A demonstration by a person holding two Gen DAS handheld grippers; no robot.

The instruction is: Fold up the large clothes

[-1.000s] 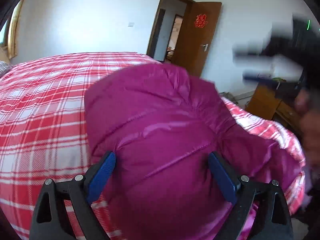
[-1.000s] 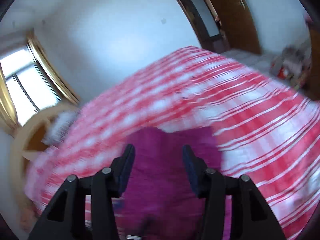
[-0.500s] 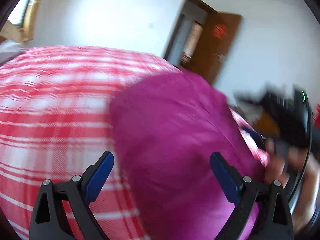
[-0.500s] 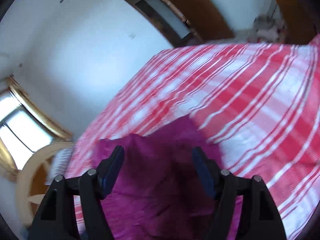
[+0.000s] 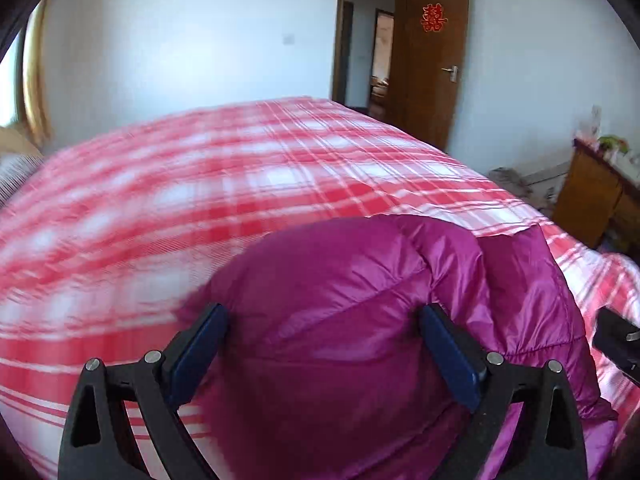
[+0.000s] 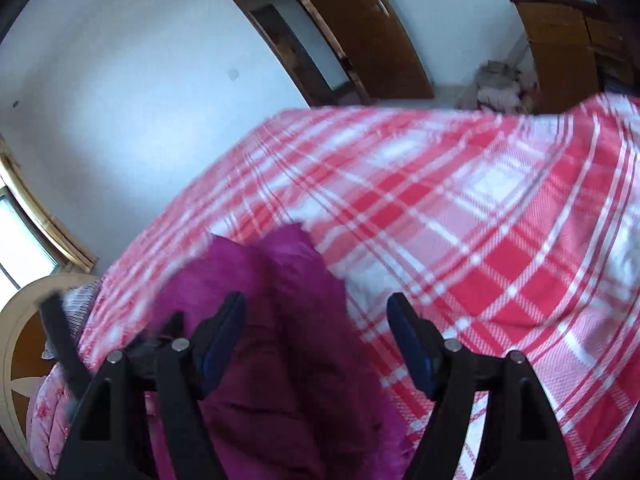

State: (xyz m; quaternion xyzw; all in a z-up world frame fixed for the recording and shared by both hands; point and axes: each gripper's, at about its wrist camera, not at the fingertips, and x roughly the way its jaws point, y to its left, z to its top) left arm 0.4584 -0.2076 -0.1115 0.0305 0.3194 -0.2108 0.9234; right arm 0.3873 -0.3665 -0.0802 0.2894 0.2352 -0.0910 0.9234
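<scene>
A: Report changes against the previous frames.

B: In the left wrist view the other tool and the hand that blurred across the right side half a second ago have dropped away; only a black corner of the right gripper (image 5: 618,344) shows at the right edge. The magenta jacket (image 5: 360,320) sat higher and filled more of that view earlier; it now occupies the lower centre. In the right wrist view the bedspread (image 6: 500,220) takes up more of the picture than before.

A: Tong state?

B: Left gripper (image 5: 322,350): jaws spread wide, with the jacket bulging up between the blue pads (image 5: 200,354); whether the pads touch the fabric cannot be told. Right gripper (image 6: 316,340): jaws also wide, gripping nothing, over the jacket's edge (image 6: 272,320).

A: Location of the garment?

B: On the bed, at its near edge, resting on the bedspread (image 5: 200,200).

A: Legible markings?

B: One red double-happiness character on the open door (image 5: 434,60).

A: Materials and form?

B: Jacket: glossy, quilted, puffy, stitched seams, bunched into a rounded mound. Bedspread: woven red, pink and white plaid, flat. Door: brown wood, metal lever handle. Gripper frames: black plastic with metal rivets.
</scene>
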